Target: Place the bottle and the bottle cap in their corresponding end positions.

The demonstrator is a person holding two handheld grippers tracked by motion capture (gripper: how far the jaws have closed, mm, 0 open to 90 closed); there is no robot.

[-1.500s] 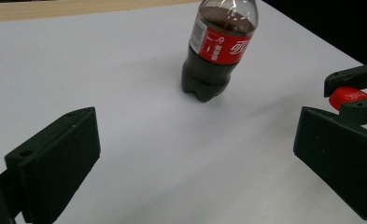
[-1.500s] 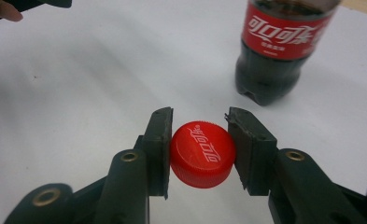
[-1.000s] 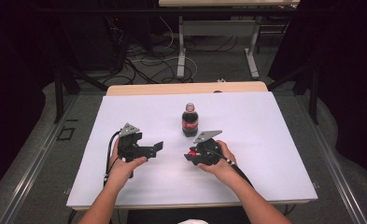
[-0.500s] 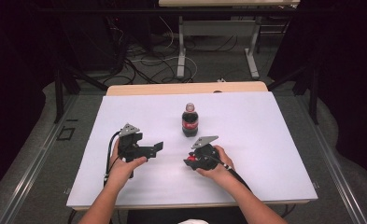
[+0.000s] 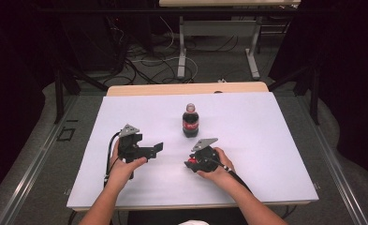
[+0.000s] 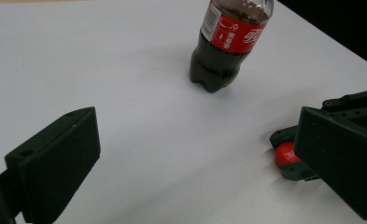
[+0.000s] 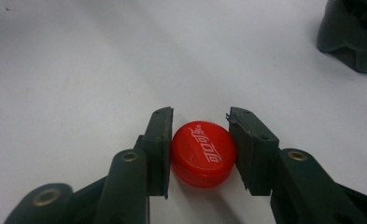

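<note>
Left claw (image 5: 157, 148): held level above the counter (image 5: 275, 140), jaws wide apart, nothing between them. Right claw (image 5: 189, 164): low at the counter, jaws closed against both sides of the cap (image 7: 202, 153). Both forearms reach forward over the counter's near edge.

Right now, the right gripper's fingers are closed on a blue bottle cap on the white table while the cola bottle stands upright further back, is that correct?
Not quite: the bottle cap is red, not blue, as the right gripper view shows. The rest holds: the right gripper has its fingers closed on it on the white table, and the cola bottle stands upright further back.
</note>
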